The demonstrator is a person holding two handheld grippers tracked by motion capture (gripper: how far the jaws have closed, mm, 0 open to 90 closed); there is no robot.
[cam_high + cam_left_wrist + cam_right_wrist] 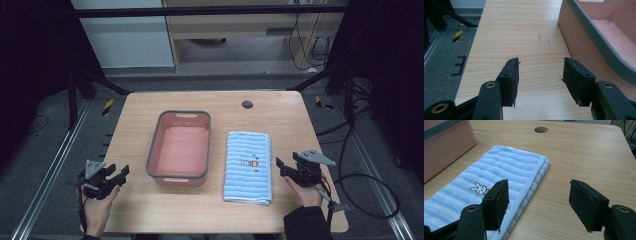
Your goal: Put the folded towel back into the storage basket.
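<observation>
The left gripper (pixel 114 178) sits out to the left of the pink tub (pixel 179 148), held in a hand (pixel 97 207) at the near left edge of the wooden table (pixel 285 107). Its black jaws stand wide apart with nothing between them; in the left gripper view the ribbed, matte pads (pixel 512 77) frame bare pale woodgrain, with the tub's outer wall (pixel 584 47) just to their right.

The tub is the middle marker here: a rectangular plastic basin with rounded corners, smooth salmon-pink walls and floor, and a thick grey rim (pixel 152 145) running all round. It lies lengthwise, empty, with handle cut-outs at its near and far ends.

Just to the right of the tub, close but apart from it, lies a folded towel (pixel 248 167), light blue with soft wavy ribs, a white hemmed border and a small embroidered rabbit (pixel 478 188) on top. Its layered edges show in the right gripper view (pixel 534 185).

Beyond the tub's far right corner there is a round dark grommet hole (pixel 247 104) in the tabletop.

Furthest right of the tub, past the towel, the right gripper (pixel 285 167) is held in the other hand (pixel 302 192), a dark sleeve (pixel 307 223) behind it. Its jaws gape wide too, gripping nothing; one pad (pixel 497 202) hovers over the towel's near right edge, the other over bare wood.
</observation>
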